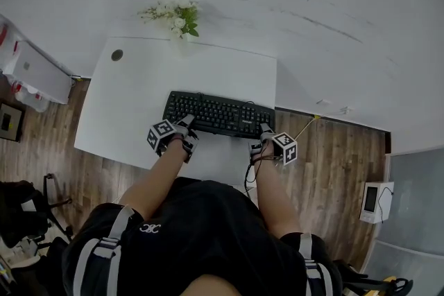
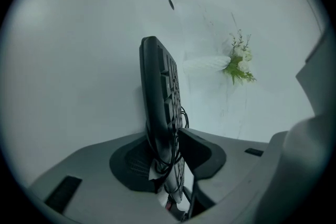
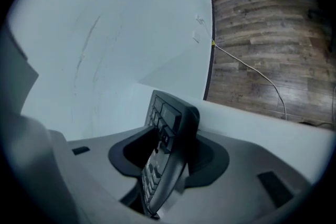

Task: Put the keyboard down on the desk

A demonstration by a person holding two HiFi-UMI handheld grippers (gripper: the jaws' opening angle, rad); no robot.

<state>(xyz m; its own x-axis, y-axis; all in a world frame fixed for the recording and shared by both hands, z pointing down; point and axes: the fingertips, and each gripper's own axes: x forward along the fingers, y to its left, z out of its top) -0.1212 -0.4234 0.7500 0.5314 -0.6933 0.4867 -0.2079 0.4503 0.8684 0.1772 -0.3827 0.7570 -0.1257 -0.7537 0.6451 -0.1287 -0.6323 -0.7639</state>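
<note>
A black keyboard (image 1: 218,114) lies flat on the white desk (image 1: 132,107), near its front right edge. My left gripper (image 1: 186,129) is at the keyboard's front left corner and my right gripper (image 1: 263,135) at its front right corner. In the left gripper view the keyboard (image 2: 160,92) stands edge-on between the jaws (image 2: 168,152); a thin gap shows on the key side, and its black cable (image 2: 182,120) loops there. In the right gripper view the keyboard's end (image 3: 170,123) sits loosely between the spread jaws (image 3: 168,155), with a dark gap on the left.
A sprig of white flowers (image 1: 177,16) lies at the desk's far edge, against the white wall. A cable (image 1: 305,127) runs off the desk's right onto the wood floor, where a small white device (image 1: 374,201) stands. White boxes (image 1: 31,73) sit on the left.
</note>
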